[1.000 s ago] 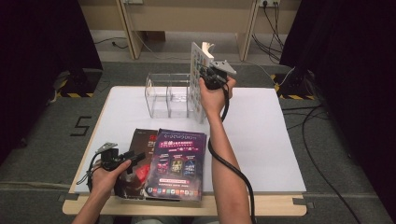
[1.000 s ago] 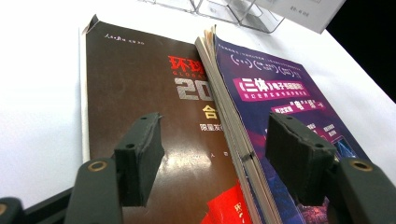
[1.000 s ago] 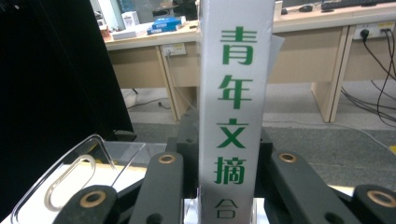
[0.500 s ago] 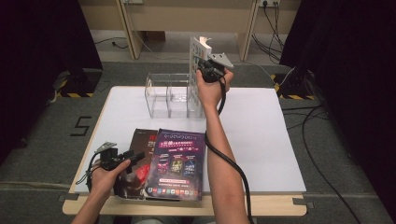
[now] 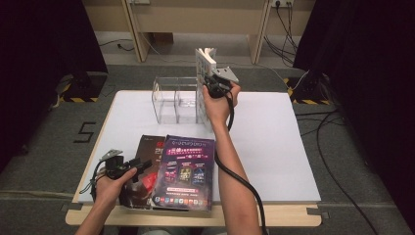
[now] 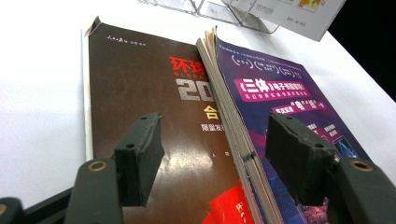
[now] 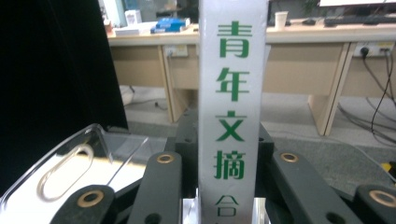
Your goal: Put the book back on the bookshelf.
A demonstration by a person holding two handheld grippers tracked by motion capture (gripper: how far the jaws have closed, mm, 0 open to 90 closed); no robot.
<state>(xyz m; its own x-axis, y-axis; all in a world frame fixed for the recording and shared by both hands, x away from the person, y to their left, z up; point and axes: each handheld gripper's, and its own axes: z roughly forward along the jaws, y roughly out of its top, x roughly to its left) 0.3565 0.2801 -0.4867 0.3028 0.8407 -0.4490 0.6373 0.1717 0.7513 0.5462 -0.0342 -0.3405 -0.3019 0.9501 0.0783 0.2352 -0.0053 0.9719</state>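
At twelve o'clock on the white table (image 5: 293, 147), right gripper (image 5: 211, 84) clamped on an upright white book (image 5: 203, 61) beside the clear rack (image 5: 173, 100), at seven o'clock left gripper (image 5: 142, 164) jaws apart over the brown book (image 5: 149, 147) and purple magazine (image 5: 188, 166).

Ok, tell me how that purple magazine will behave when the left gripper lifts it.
The purple magazine looks thin and soft-covered, so it will probably droop. Its glossy cover may slip between the pads. It overlaps the brown book, so lifting could drag that along. The left gripper stands open.

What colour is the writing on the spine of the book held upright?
Green characters on a white spine, clearest in the right gripper view.
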